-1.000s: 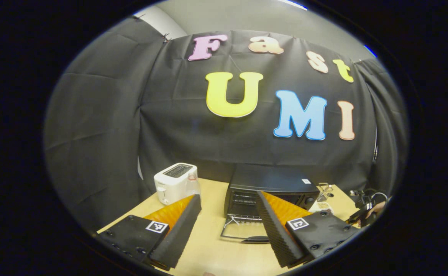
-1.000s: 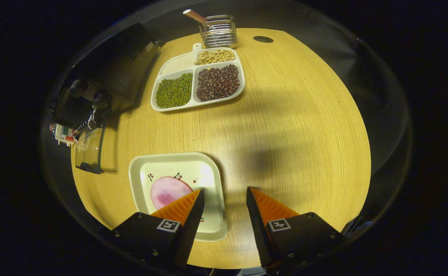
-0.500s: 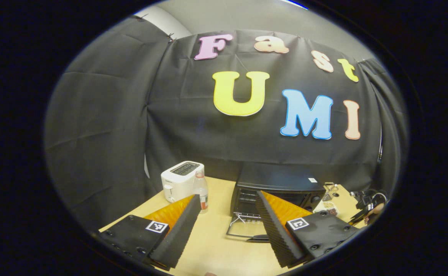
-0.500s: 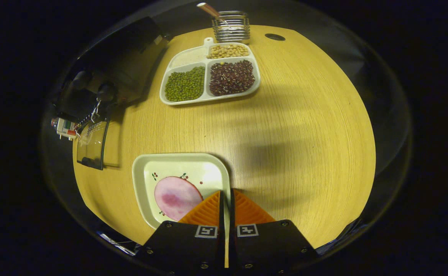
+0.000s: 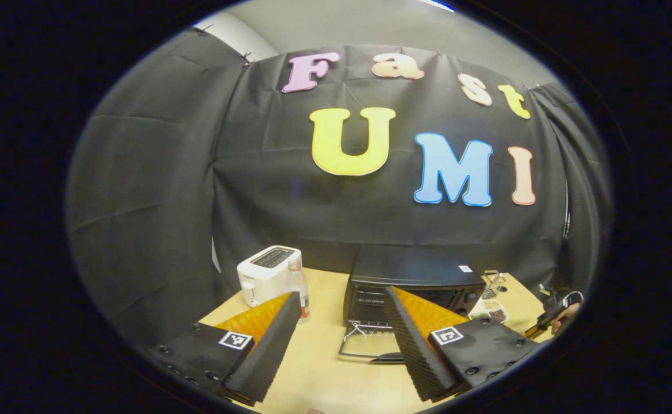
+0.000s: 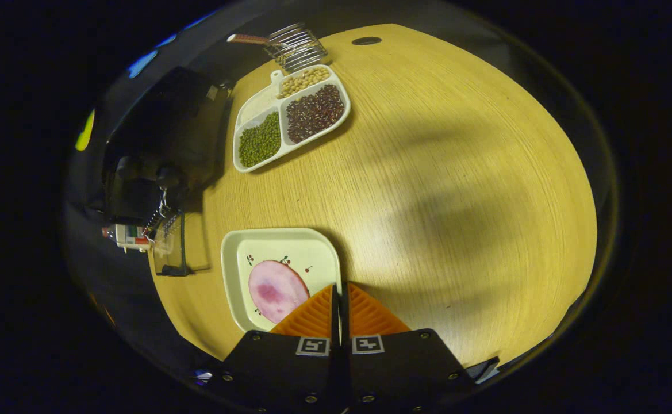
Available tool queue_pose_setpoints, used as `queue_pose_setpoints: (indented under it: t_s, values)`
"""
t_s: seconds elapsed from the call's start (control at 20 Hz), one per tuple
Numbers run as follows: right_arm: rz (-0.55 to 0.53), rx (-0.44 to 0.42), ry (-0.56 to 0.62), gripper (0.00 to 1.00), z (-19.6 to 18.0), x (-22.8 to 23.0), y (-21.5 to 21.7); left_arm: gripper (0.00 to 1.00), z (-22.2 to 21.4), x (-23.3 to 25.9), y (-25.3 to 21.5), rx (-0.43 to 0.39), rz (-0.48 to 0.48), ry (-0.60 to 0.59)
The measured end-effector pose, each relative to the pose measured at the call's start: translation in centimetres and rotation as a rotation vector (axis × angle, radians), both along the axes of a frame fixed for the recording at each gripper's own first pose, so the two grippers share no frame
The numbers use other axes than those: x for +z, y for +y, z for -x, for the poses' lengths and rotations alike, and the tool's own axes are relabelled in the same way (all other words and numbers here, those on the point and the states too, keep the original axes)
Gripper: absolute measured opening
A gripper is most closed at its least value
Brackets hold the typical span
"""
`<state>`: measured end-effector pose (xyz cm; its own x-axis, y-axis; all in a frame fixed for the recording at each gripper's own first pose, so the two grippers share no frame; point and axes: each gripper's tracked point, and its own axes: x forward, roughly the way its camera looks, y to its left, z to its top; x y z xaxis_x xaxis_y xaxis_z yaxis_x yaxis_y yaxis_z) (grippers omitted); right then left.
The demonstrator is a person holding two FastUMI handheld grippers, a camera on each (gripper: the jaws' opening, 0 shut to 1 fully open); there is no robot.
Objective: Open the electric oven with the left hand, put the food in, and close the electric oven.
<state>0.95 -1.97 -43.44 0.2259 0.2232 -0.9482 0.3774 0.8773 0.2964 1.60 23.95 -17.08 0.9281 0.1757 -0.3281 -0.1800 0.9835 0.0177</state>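
R hand-held gripper [image 6: 338, 290] is pinching the right rim of the plate [image 6: 244, 253]; both fingers squeeze the edge. A pink round slice of food [image 6: 277, 289] lies on the plate, just left of the fingers. The plate sits on the wood desk [image 6: 439, 172], near its front edge.

L hand-held gripper [image 5: 341, 328] is spread wide w/ nothing in it, up over the desk. The black oven [image 5: 413, 282] stands at the back of the desk w/ its door [image 5: 364, 348] dropped flat & open.

A white toaster [image 5: 264, 273] & a small bottle [image 5: 297, 287] stand left of the oven. A tray of beans [image 6: 290, 115] & a wire rack [image 6: 292, 47] sit far back, right of the oven.
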Motion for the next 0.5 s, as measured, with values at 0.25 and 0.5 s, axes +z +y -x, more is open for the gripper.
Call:
queue_pose_setpoints:
  t_s: [0.25, 0.5]
  values:
    - [-0.185, -0.175, -0.049, 0.00, 1.4, 0.9, 1.1, 0.97, -0.2, 0.0, -1.0, -0.039, -0.002, 0.003]
    - [-0.259, -0.250, -0.093, 0.00, 2.6, 1.8, 1.7, 0.97, -1.1, 0.5, -2.9, -0.088, 0.004, -0.012]
